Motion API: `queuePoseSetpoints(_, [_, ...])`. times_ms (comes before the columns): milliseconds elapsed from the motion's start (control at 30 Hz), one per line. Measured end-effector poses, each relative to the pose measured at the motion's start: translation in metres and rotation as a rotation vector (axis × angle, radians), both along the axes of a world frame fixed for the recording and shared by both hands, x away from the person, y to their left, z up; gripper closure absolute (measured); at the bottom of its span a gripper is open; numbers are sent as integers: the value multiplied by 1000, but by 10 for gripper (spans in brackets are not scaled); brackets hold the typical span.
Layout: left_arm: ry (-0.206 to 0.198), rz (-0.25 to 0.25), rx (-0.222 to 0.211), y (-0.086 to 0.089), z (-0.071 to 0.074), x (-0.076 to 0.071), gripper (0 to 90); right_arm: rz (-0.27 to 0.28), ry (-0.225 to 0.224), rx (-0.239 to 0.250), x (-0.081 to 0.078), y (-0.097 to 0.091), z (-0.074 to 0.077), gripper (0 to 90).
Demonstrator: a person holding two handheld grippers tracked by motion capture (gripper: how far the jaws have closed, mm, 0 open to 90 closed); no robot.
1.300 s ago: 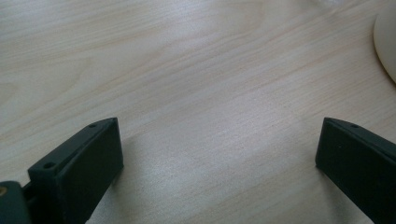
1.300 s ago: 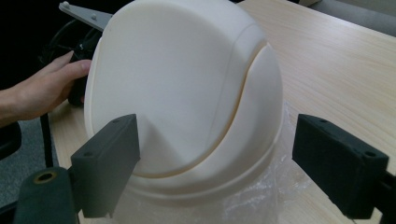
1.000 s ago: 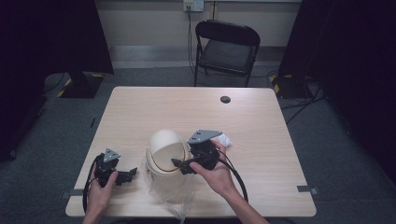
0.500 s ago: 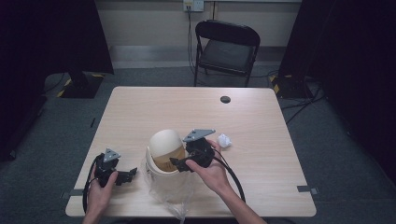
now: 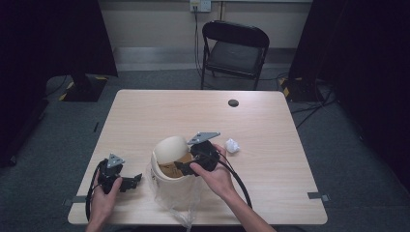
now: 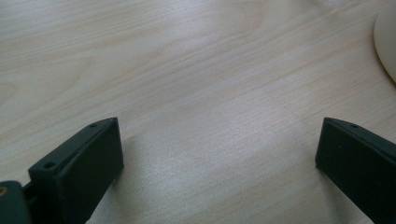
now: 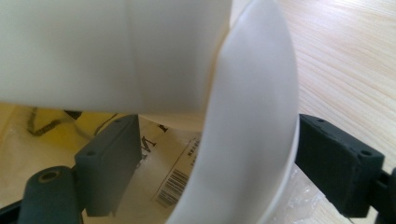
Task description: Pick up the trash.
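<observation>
A cream bin (image 5: 167, 191) with a domed swing lid (image 5: 170, 148) stands near the table's front edge. Its lid is tipped open, and brown paper with a barcode (image 7: 173, 185) lies inside. My right gripper (image 5: 183, 167) is open and straddles the bin's rim (image 7: 252, 116), one jaw inside and one outside. The lid (image 7: 116, 46) hangs just above the inner jaw. My left gripper (image 5: 134, 181) rests on the table to the left of the bin, open, with bare wood between its jaws (image 6: 219, 158). The bin's edge (image 6: 386, 42) shows at the far right of the left gripper view.
A crumpled white paper wad (image 5: 232, 145) lies right of the bin. A small black disc (image 5: 233, 103) sits near the table's far edge. Clear plastic (image 5: 186, 215) trails from the bin's base toward the front edge. A black chair (image 5: 236, 48) stands behind the table.
My right gripper has moved left, away from the paper wad, and down onto the bin's rim. The left gripper has stayed put.
</observation>
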State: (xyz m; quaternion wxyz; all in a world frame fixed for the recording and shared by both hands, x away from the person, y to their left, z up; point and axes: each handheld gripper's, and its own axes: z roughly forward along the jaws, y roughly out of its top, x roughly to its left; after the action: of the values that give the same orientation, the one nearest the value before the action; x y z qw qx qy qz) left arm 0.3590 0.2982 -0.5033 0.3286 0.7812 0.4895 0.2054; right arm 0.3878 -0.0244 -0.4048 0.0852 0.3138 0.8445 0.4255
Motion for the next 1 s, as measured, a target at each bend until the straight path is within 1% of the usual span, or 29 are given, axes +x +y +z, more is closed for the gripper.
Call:
queuePoseSetpoints(67, [0,0,0,0,0,0,3,1,-11,4,-1,-2,1,165])
queuePoseSetpoints(133, [1,1,-3,0,0,0,3,8,-23,33,-4,-6,5,164])
queuePoseSetpoints(167, [1,1,-3,0,0,0,3,8,-23,33,-4,-6,5,164])
queuePoseSetpoints(267, [1,0,0,0,0,0,4,21,-17,57,-7,-9,9,160])
queuePoseSetpoints(300, [2,1,-3,0,0,0,3,20,-17,57,-8,-9,10,158])
queuePoseSetpoints(333, [1,1,-3,0,0,0,3,21,-22,70,-10,-12,13,155])
queuePoseSetpoints(400, [1,2,-3,0,0,0,3,26,-17,87,-12,-16,16,157])
queuePoseSetpoints(467, [-1,3,-1,0,0,0,4,28,-24,92,-12,-19,17,157])
queuePoseSetpoints(567, [0,3,-2,0,0,-1,4,21,-36,114,-13,-32,25,150])
queuePoseSetpoints(600, [0,3,-2,0,0,-1,4,21,-36,114,-13,-32,25,150])
queuePoseSetpoints(633, [0,4,-2,0,0,-1,4,13,-40,133,-14,-41,29,150])
queuePoseSetpoints(767, [0,3,-2,0,0,-1,4,7,-61,156,-15,-55,33,152])
queuePoseSetpoints(833, [0,3,-2,0,0,-1,4,4,-65,164,-15,-58,33,157])
queuePoseSetpoints(867, [0,3,-2,0,0,-1,3,-4,-82,156,-16,-65,33,158])
queuePoseSetpoints(933, [0,4,-4,0,0,-1,4,-13,-84,160,-16,-68,33,158])
queuePoseSetpoints(967, [0,3,-3,0,0,-1,3,-32,-87,157,-15,-76,30,158])
queuePoseSetpoints(1000, [0,3,-3,0,0,-1,4,-45,-84,153,-14,-81,28,159])
